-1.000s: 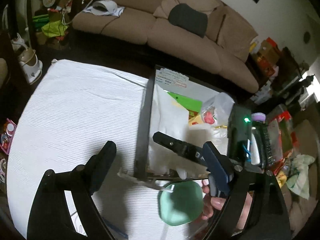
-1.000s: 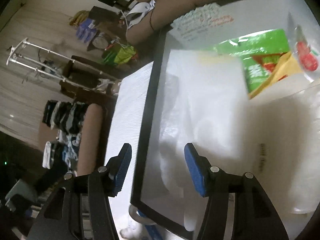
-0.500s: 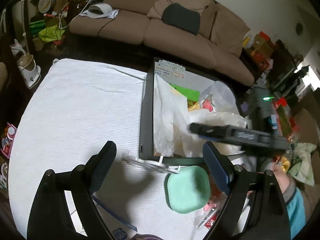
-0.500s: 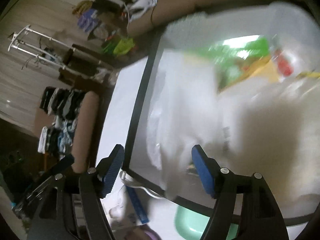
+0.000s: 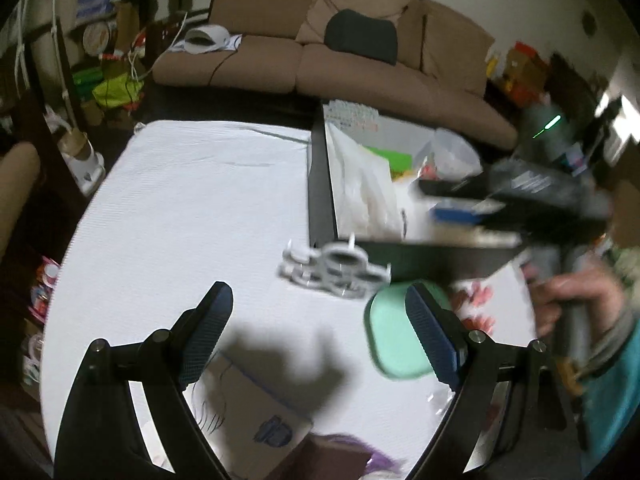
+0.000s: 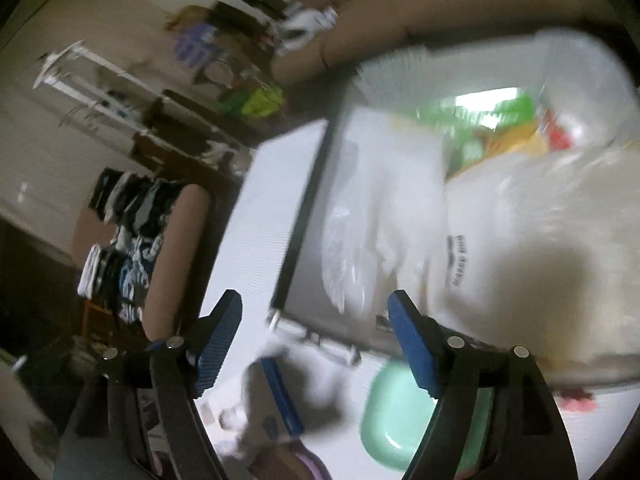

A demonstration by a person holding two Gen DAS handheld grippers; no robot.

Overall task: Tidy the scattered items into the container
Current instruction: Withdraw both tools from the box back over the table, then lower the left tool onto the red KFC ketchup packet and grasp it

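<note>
Left gripper and right gripper: both spread wide, empty. Mint-green rounded plastic dish lies lower right, beside the black-rimmed container. Judged light, stiff, slippery; grip its rim.

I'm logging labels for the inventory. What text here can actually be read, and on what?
None legible.
Sheet at the bin's far end: print too blurred.
White bag: dark lettering, blurred.
Box: blue mark, unreadable.
</note>
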